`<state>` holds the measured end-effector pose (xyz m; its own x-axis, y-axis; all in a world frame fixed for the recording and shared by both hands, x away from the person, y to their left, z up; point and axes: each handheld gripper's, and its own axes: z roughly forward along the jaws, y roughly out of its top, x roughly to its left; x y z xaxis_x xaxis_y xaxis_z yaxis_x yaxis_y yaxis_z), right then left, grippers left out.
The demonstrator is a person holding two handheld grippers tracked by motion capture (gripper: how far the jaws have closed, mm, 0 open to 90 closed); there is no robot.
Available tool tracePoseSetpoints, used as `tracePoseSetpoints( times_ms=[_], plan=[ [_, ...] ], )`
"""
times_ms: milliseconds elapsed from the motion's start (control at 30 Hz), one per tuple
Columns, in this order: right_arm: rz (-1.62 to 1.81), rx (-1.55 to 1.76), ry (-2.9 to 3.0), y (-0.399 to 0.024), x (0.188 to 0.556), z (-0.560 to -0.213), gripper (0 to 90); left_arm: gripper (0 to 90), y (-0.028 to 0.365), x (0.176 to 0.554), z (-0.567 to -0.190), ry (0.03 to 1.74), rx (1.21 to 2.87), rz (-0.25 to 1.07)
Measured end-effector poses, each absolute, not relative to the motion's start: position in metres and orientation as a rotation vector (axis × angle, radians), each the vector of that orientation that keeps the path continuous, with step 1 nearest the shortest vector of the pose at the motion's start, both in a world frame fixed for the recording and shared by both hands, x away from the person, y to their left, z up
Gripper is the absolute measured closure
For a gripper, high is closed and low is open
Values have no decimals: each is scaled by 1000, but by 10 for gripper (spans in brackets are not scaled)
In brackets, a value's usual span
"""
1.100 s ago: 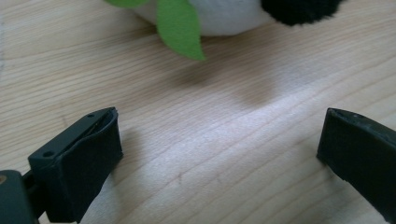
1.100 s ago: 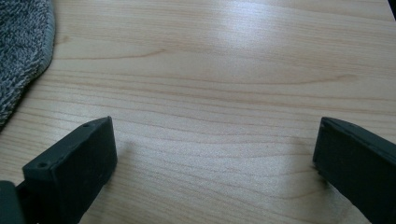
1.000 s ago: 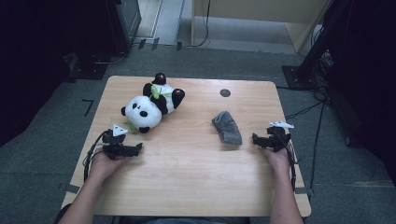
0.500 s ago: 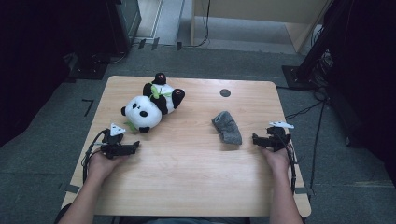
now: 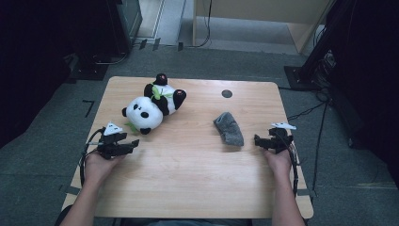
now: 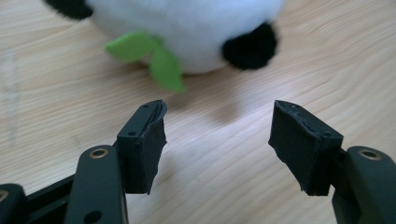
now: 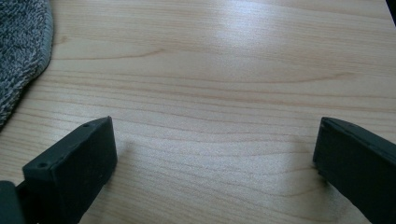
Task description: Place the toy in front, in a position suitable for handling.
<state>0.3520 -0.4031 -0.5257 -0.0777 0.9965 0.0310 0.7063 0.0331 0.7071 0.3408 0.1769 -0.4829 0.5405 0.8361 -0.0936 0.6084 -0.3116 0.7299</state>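
Jaws of the left gripper (image 6: 217, 140) have just been closing, empty, near the black-and-white plush panda (image 5: 153, 104); right gripper (image 7: 215, 158) gapes wide beside the grey towelling cloth (image 5: 229, 128).

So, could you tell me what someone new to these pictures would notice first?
Most likely the black-and-white plush panda with green leaves, lying on the far left part of the wooden table. Next, the grey cloth bunched right of centre. The left gripper, jaws just closing on nothing, sits near the panda's head; the right gripper rests open beside the cloth.
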Motion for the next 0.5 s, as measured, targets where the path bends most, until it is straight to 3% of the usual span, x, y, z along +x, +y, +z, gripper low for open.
tracePoseSetpoints(
  times_ms=[167,333,500],
  plan=[
    [792,1720,1836,-403,352,-526,0,352,174,341,-469,1117,2037,463],
    [792,1720,1835,-403,352,-526,0,349,172,349,-459,1114,1998,428],
    [792,1720,1835,-403,352,-526,0,357,166,362,-446,1116,2063,493]
  ],
)
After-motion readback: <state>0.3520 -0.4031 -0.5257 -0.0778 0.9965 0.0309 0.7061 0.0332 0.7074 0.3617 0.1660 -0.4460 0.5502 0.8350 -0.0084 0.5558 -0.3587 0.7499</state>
